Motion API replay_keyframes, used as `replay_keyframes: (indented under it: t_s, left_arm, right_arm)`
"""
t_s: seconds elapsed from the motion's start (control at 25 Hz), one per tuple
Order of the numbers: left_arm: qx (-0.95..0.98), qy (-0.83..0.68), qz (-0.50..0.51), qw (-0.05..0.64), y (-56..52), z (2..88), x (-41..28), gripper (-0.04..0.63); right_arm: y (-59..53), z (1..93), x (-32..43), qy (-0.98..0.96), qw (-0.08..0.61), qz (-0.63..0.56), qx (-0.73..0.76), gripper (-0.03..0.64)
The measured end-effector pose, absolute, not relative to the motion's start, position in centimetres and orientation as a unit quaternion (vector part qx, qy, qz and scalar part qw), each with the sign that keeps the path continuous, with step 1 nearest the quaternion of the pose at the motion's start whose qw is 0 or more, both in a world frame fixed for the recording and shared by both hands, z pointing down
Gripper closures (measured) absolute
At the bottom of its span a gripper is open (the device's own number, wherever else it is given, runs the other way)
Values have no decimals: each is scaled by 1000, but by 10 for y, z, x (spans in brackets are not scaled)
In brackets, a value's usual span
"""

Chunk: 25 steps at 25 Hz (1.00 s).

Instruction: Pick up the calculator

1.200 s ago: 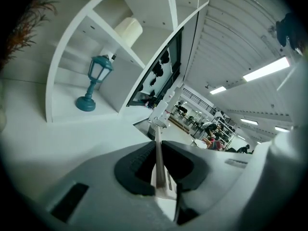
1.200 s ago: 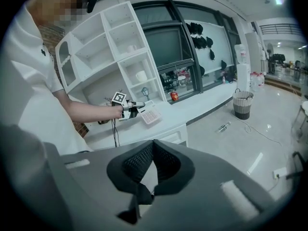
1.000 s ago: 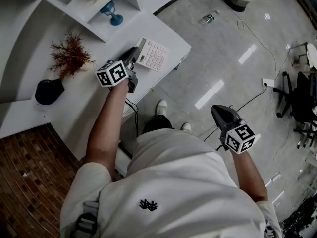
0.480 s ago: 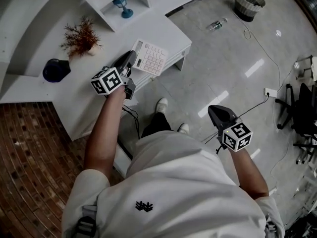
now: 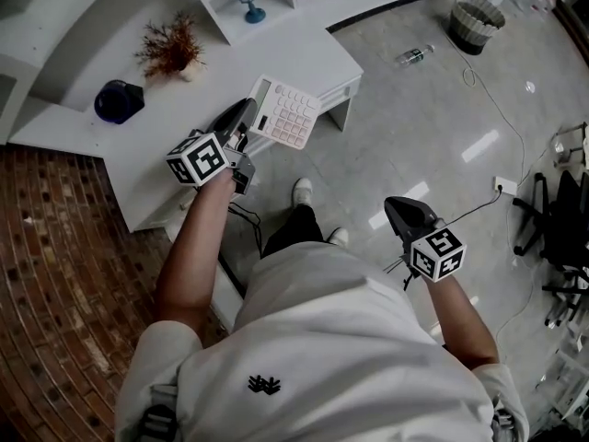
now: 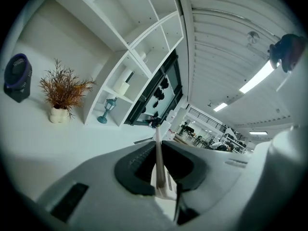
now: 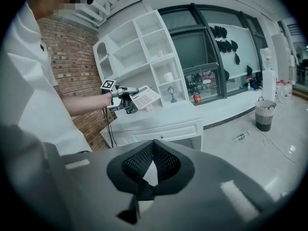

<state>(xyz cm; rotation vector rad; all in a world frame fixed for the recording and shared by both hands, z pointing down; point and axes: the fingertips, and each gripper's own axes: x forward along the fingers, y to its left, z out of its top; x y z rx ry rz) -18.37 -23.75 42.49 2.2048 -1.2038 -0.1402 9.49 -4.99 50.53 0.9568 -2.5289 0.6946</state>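
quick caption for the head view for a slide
Left tongs hold the calculator above the white desk; right tongs hang shut and empty.

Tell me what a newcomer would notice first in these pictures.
The pale calculator, gripped at its edge by the left gripper and held tilted above the white desk, stands out first. Next comes the right gripper, jaws together and empty, out over the glossy grey floor. A rust-coloured dried plant sits at the desk's back.

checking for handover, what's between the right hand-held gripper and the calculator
Only bare floor, in the head view; the left hand-held gripper holds the calculator.
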Motion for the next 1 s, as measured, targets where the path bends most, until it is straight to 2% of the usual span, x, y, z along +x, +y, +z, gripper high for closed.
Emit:
replay_keyframes:
  t_s: [0.44, 1.0]
  left_arm:
    - [835, -458, -69, 298, -183, 403, -184, 549]
    - [841, -448, -80, 295, -167, 387, -179, 549]
  right_arm:
    - [-19, 501, 94, -901, 180, 231, 321, 606]
    - [-10, 497, 95, -902, 181, 224, 322, 607]
